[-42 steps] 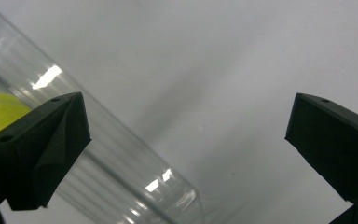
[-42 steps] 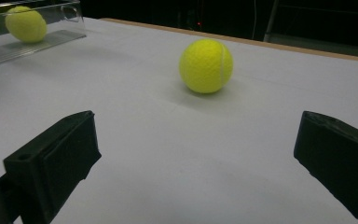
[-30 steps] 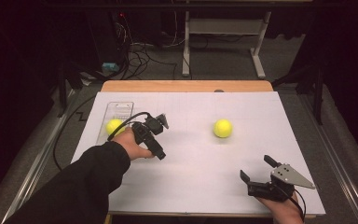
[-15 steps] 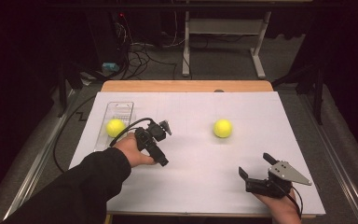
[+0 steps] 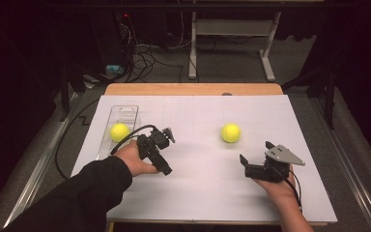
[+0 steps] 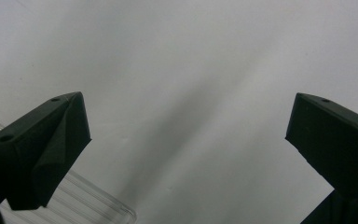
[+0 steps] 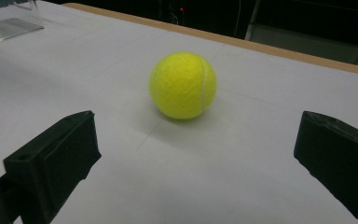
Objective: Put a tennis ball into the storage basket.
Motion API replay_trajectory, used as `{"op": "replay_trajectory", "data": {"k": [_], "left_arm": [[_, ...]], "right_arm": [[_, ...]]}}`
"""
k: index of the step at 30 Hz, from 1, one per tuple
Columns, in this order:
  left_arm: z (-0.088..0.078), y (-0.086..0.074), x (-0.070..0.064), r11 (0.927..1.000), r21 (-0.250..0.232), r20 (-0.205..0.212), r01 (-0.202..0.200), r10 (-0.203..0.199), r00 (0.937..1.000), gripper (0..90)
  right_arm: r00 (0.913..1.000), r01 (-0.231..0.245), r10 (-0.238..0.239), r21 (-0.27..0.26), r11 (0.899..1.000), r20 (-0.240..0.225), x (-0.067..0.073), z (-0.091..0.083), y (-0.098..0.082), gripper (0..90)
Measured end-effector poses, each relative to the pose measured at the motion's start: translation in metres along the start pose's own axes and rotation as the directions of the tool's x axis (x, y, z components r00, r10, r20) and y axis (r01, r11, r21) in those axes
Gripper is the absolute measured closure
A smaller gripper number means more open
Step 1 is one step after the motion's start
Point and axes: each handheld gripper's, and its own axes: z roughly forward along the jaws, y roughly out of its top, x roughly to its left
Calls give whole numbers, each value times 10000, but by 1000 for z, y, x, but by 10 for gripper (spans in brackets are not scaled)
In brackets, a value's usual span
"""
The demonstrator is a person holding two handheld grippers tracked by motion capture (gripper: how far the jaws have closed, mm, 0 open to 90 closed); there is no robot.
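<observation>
2 yellow balls are on the white desk (image 5: 198, 193). 1 ball (image 5: 119, 132) lies in a clear tray (image 5: 124, 112) at the left, and the left gripper (image 5: 166, 135) is just beside that tray with jaws spread and nothing between them. The other ball (image 5: 231, 133) lies free near the middle-right of the desk. The right gripper (image 5: 256, 164) is near it, jaws also spread wide and empty, and in the right gripper view this ball (image 7: 182, 85) sits ahead between the 2 jaws.

The step in hand seems to be the reach for the free ball. To do it well, I would keep the jaws wide, move forward low over the desk until the ball's widest part is between them, then close gently, because a ball can roll away if 1 jaw touches first.

I can read no brand or writing on the balls or the tray.
</observation>
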Motion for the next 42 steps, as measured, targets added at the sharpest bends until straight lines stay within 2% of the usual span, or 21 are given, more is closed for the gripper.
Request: {"op": "replay_trajectory", "data": {"k": [1, 3, 4, 5, 12, 13, 14, 16, 23, 24, 25, 28, 29, 30, 34, 37, 40, 41, 42], "left_arm": [[1, -1, -1, 9999, -72, 8, 87, -87, 10000, 5], [3, -2, -2, 10000, 14, 101, -8, 8, 9999, 5], [3, -2, -2, 10000, 14, 101, -8, 8, 9999, 5], [5, -2, -3, 10000, 9, 232, -46, 46, 9997, 5], [8, 1, -6, 9998, 87, 221, -174, 172, 9996, 5], [8, 1, -6, 9998, 119, 208, -182, 179, 9996, 5], [8, 1, -6, 9997, 137, 205, -192, 189, 9996, 5], [9, 1, -7, 9995, 147, 226, -288, 284, 9993, 5], [8, 0, -7, 9996, 123, 265, -274, 270, 9993, 5], [8, 0, -7, 9996, 115, 258, -257, 254, 9993, 5], [8, 0, -7, 9996, 115, 258, -257, 254, 9993, 5], [7, 0, -8, 9995, 137, 248, -296, 292, 9993, 5], [7, 0, -8, 9995, 137, 248, -296, 292, 9993, 5], [7, 0, -8, 9995, 125, 264, -296, 293, 9992, 5], [7, 0, -8, 9995, 121, 276, -296, 293, 9992, 5], [7, 0, -8, 9995, 114, 277, -310, 306, 9991, 5], [7, 0, -9, 9993, 93, 324, -349, 345, 9989, 5], [7, -1, -9, 9994, 95, 288, -335, 333, 9990, 5], [7, -1, -9, 9994, 95, 288, -335, 333, 9990, 5]], "right_arm": [[10000, -59, 58, 102, 9999, 82, -2, 11, 5, 0], [9998, -159, 157, 236, 9996, 87, -4, 23, 10, 1], [9998, -159, 157, 236, 9996, 87, -4, 23, 10, 1], [9997, -215, 212, 375, 9991, 77, -5, 34, 14, 3], [9989, -428, 442, 794, 9959, -158, -1, 63, 28, 23], [9983, -522, 543, 991, 9937, -187, 0, 73, 30, 31], [9983, -522, 543, 991, 9937, -187, 0, 73, 30, 31], [9983, -539, 565, 1446, 9880, -141, 1, 87, 31, 33], [9982, -511, 564, 1989, 9787, -209, 3, 107, 30, 71], [9985, -472, 524, 2286, 9724, -169, 3, 112, 30, 103], [9985, -472, 524, 2286, 9724, -169, 3, 112, 30, 103], [9976, -508, 611, 2551, 9656, -328, 2, 117, 28, 205], [9976, -508, 611, 2551, 9656, -328, 2, 117, 28, 205], [9972, -524, 648, 2698, 9615, -374, 1, 118, 26, 259], [9973, -503, 627, 2671, 9624, -382, 1, 117, 26, 268], [9982, -342, 452, 2487, 9680, -387, 5, 110, 28, 269], [9971, -462, 573, 1985, 9790, -506, 9, 97, 31, 270], [9965, -481, 589, 1712, 9841, -586, 12, 85, 32, 270], [9965, -481, 589, 1712, 9841, -586, 12, 85, 32, 270]]}}
